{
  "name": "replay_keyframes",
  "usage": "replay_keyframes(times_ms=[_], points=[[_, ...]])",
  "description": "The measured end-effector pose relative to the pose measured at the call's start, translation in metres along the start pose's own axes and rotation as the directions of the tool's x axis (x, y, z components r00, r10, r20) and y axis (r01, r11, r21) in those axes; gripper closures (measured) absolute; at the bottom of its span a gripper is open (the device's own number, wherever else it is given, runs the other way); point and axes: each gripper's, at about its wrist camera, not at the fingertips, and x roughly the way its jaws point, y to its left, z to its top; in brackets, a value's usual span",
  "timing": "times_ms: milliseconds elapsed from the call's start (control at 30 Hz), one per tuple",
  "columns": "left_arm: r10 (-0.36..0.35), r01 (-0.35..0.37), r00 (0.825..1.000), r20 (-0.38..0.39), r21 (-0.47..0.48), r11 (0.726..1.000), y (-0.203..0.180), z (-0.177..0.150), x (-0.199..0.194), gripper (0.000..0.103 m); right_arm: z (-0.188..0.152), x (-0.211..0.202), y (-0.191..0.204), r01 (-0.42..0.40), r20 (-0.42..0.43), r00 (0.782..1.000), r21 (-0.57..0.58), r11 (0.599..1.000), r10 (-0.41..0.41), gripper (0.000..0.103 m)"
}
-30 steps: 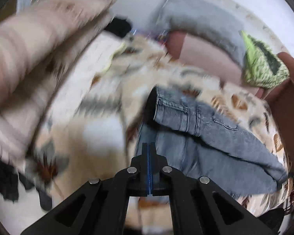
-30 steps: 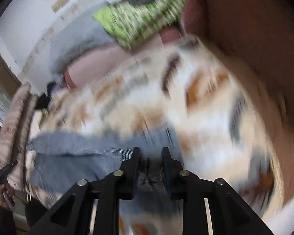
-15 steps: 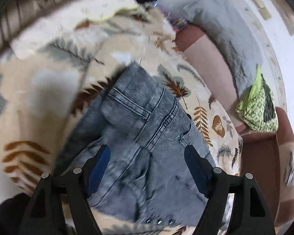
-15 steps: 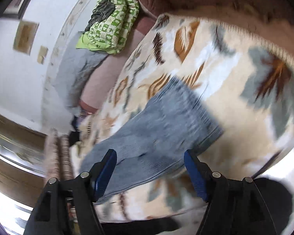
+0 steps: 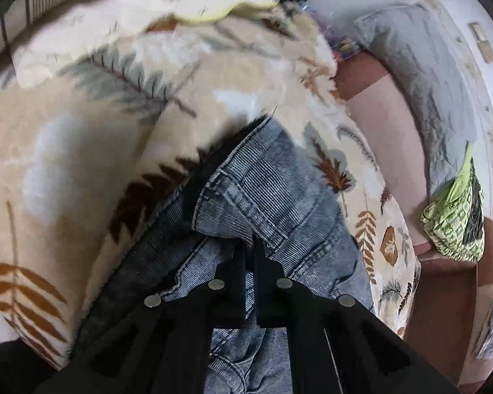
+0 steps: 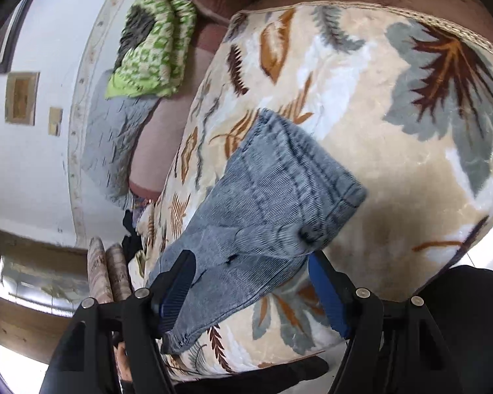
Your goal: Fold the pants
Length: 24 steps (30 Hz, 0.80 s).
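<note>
Grey-blue jeans lie folded lengthwise on a beige leaf-print blanket. In the left wrist view my left gripper is shut on the jeans fabric near the waistband and pocket seam. In the right wrist view the leg end with its hem lies on the blanket. My right gripper is open, its blue-padded fingers spread on either side of the jeans' near edge, holding nothing.
A grey quilt and a green patterned cloth lie along the pink sofa back by the white wall. The same green cloth shows in the right wrist view. Striped cushions stand at the blanket's far end.
My left gripper was open half a second ago and has now shut on the jeans near the waistband. My right gripper stays open and has come closer to the leg end.
</note>
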Motion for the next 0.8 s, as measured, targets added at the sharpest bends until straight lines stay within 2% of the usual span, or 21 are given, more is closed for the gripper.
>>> replay_keyframes(times_ms=[67,200,300,400,433,467,500,567,667,800], points=[[-0.004,0.001,0.999,0.045,0.048,0.999,-0.007,-0.004,-0.015,0.1,0.001,-0.002,-0.006,0.004,0.007,1.0,0.04,0.999,-0.004,0.029],[-0.031,0.019,0.994,0.1,0.116,0.993,-0.017,-0.016,-0.044,0.1,0.002,0.006,-0.009,-0.021,-0.036,0.999,0.101,0.995,0.025,0.029],[-0.058,0.044,0.993,0.105,0.131,0.99,-0.014,-0.022,-0.059,0.1,0.002,0.018,-0.015,-0.046,-0.075,0.995,0.177,0.983,0.06,0.029],[-0.056,0.039,0.992,0.11,0.148,0.988,-0.012,-0.025,-0.065,0.1,0.008,0.028,-0.035,-0.051,-0.058,0.996,0.297,0.954,0.071,0.029],[-0.053,0.036,0.992,0.111,0.151,0.988,-0.011,-0.025,-0.067,0.1,0.009,0.029,-0.037,-0.05,-0.06,0.996,0.301,0.952,0.071,0.033],[-0.052,0.035,0.992,0.111,0.149,0.988,-0.01,-0.025,-0.067,0.1,0.009,0.03,-0.034,-0.038,-0.065,0.996,0.277,0.96,0.058,0.06],[-0.051,0.034,0.992,0.115,0.147,0.989,-0.007,-0.024,-0.069,0.1,0.01,0.031,-0.029,-0.013,-0.077,0.997,0.239,0.971,0.032,0.077],[-0.051,0.034,0.991,0.122,0.142,0.989,-0.004,-0.022,-0.072,0.1,0.012,0.03,-0.021,0.019,-0.086,0.996,0.185,0.982,-0.004,0.083],[-0.061,0.041,0.99,0.129,0.151,0.988,-0.006,-0.018,-0.081,0.1,0.024,0.022,0.004,0.057,-0.061,0.997,0.088,0.995,-0.051,0.084],[-0.087,0.061,0.984,0.156,0.166,0.984,-0.022,-0.004,-0.098,0.101,0.071,0.019,0.074,0.093,-0.007,0.996,-0.088,0.992,-0.094,0.084]])
